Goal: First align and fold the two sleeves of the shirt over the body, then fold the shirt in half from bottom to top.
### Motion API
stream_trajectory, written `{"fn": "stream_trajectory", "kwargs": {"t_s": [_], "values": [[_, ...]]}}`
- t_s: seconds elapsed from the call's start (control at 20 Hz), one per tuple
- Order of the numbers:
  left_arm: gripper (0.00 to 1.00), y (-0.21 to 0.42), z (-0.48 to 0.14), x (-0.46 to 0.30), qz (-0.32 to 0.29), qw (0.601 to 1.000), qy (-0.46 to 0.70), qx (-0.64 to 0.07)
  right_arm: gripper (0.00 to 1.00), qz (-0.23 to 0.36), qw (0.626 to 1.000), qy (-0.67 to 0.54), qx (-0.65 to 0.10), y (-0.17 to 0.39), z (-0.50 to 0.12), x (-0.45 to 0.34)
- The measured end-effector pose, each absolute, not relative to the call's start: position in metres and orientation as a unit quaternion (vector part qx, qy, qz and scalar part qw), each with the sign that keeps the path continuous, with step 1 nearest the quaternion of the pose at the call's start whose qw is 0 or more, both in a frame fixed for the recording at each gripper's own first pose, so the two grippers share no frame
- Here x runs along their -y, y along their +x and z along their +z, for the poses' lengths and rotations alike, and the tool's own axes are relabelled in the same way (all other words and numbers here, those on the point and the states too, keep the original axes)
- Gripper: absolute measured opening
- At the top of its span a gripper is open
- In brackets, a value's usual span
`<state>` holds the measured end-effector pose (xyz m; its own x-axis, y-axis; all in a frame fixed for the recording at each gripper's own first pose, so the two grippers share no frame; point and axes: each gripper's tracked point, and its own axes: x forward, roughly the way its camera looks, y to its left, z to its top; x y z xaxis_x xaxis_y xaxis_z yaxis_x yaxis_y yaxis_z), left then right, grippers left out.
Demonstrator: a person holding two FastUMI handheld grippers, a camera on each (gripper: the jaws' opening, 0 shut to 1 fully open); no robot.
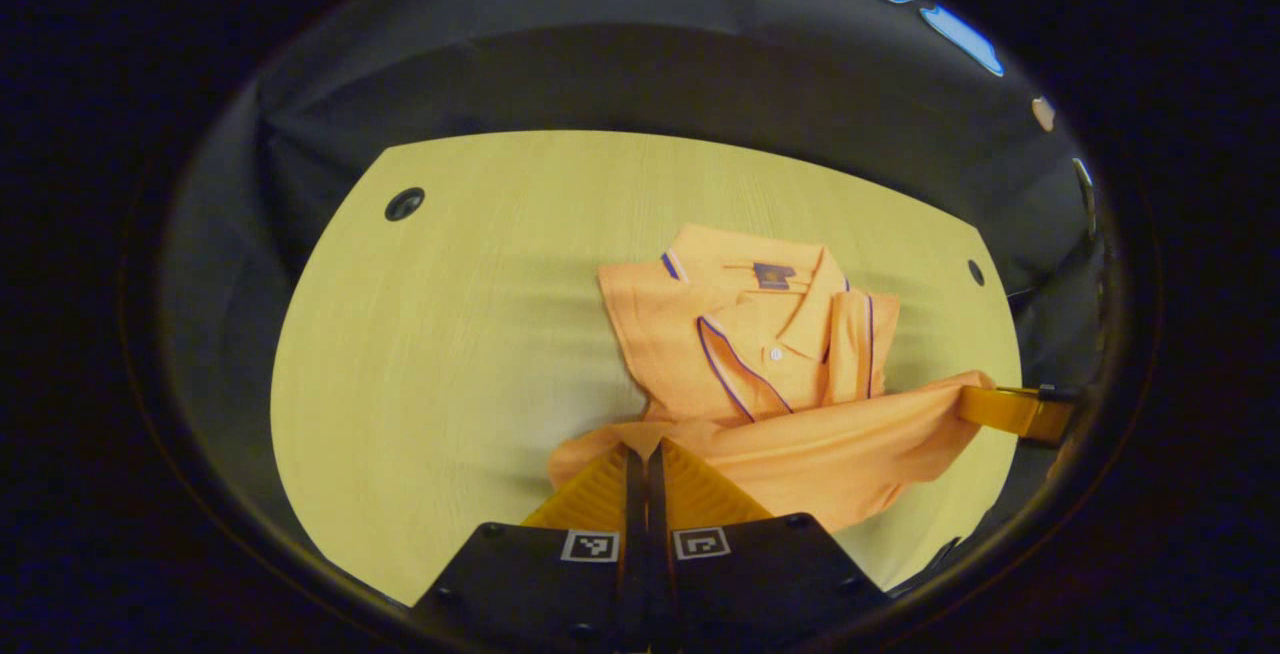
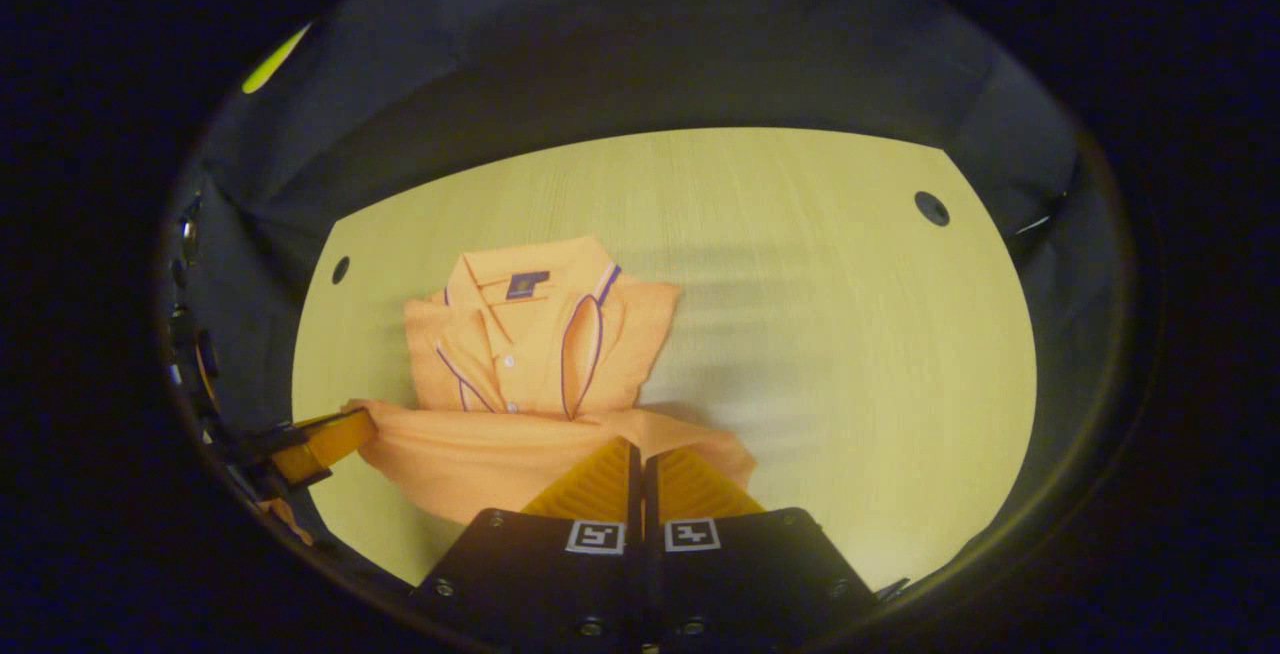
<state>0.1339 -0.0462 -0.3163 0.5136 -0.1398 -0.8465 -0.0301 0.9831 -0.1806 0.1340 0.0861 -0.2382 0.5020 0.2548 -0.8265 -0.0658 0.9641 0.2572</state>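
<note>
- Orange polo shirt with purple-trimmed collar point(image 1: 760, 354) lies on the pale wood-grain table point(image 1: 450, 354), sleeves folded over the body.
- Bottom hem raised, stretched between both grippers.
- Left gripper point(image 1: 643, 449): jaws closed, pinching one hem corner.
- Right gripper point(image 2: 640, 449): jaws closed on the other corner.

- The left gripper view looked forward, low and close, across the desk point(image 1: 450, 334).
- The right gripper view did likewise, mirrored.
- Both shared the shirt point(image 1: 760, 364) and desk.
</note>
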Motion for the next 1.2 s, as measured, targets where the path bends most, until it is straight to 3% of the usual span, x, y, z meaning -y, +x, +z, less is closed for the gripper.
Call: {"fn": "stream_trajectory", "kwargs": {"t_s": [0.05,0.1,0.25,0.3,0.35,0.4,0.95,1.2], "values": [[0.1,0.146,-0.316,0.047,-0.028,0.869,-0.089,-0.486,0.0,0.092,0.863,0.098,-0.487,0.144,-0.236,-0.087],[0.06,0.155,-0.315,0.046,-0.026,0.872,-0.09,-0.48,0.0,0.092,0.865,0.099,-0.482,0.152,-0.234,-0.087],[0.1,0.186,-0.315,0.046,-0.019,0.881,-0.093,-0.464,0.0,0.087,0.874,0.104,-0.467,0.178,-0.225,-0.087],[0.05,0.196,-0.315,0.045,-0.017,0.885,-0.093,-0.456,0.0,0.085,0.876,0.106,-0.462,0.186,-0.226,-0.087],[0.1,0.205,-0.315,0.044,-0.016,0.888,-0.092,-0.449,0.0,0.083,0.88,0.106,-0.455,0.195,-0.223,-0.088],[0.05,0.217,-0.313,0.045,-0.017,0.895,-0.094,-0.437,0.0,0.08,0.886,0.104,-0.445,0.203,-0.221,-0.086],[0.05,0.3,-0.315,0.048,-0.028,0.95,-0.06,-0.304,0.0,0.045,0.964,0.046,-0.257,0.296,-0.207,-0.091],[0.09,0.306,-0.337,0.054,-0.032,0.946,-0.058,-0.319,0.0,0.035,0.958,0.033,-0.282,0.296,-0.233,-0.089]]}}
